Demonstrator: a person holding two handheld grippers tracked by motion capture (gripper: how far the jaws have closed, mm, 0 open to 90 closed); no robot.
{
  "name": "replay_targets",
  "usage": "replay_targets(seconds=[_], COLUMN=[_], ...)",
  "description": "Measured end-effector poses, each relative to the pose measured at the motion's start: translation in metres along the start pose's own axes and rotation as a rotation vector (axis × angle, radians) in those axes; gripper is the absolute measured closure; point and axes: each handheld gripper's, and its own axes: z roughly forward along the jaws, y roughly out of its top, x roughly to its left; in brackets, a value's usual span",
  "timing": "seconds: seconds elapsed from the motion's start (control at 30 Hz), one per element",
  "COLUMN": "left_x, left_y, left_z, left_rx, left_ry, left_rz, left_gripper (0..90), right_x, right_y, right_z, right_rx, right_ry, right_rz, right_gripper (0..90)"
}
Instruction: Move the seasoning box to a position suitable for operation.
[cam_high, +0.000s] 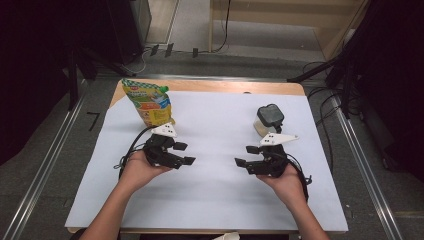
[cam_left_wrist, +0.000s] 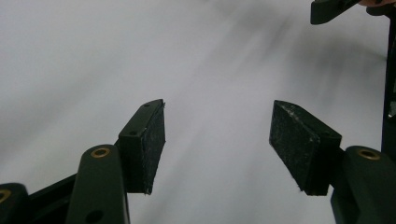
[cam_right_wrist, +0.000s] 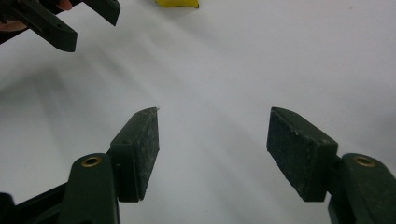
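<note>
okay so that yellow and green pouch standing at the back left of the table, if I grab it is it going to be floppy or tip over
Probably floppy: the pouch looks like a soft printed bag, crinkled and leaning rather than boxy. It may tip easily if nudged, since it stands tall on a narrow base. A grip near its middle by the left gripper, now open, would likely dent it.

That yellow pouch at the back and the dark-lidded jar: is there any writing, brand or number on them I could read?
pouch: printed labels in red, green and blue, all too small and blurred to read.
jar: no text can be made out.
</note>
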Motion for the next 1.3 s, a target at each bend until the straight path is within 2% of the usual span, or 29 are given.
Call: replay_targets(seconds=[0.23,0.53,0.7,0.93,1.0,1.17,1.3], left_x=[0.0,-0.002,-0.002,-0.002,-0.002,-0.004,-0.003], left_y=[0.001,0.002,0.002,0.001,0.0,0.001,0.001], left_z=[-0.002,-0.003,-0.004,-0.006,-0.006,-0.004,-0.004], left_rx=[0.003,0.0,-0.001,-0.006,-0.004,0.001,-0.001], left_ry=[0.001,0.002,0.005,0.006,0.009,0.006,0.004], left_rz=[0.002,0.008,0.011,0.01,0.009,0.013,0.012], left_gripper=[37.2,37.4,37.3,37.3,37.3,37.2,37.2], right_x=[-0.005,-0.019,-0.036,-0.054,-0.061,-0.075,-0.086], right_y=[0.0,0.001,0.001,-0.001,-0.002,0.001,0.004], right_z=[-0.007,-0.025,-0.042,-0.052,-0.053,-0.049,-0.044], right_rx=[-0.001,-0.031,-0.063,-0.075,-0.081,-0.078,-0.093], right_ry=[-0.024,-0.079,-0.135,-0.196,-0.212,-0.256,-0.289], right_rz=[0.004,0.026,0.064,0.092,0.113,0.118,0.147], right_gripper=[36.4,36.9,37.4,36.8,35.7,33.7,30.0])
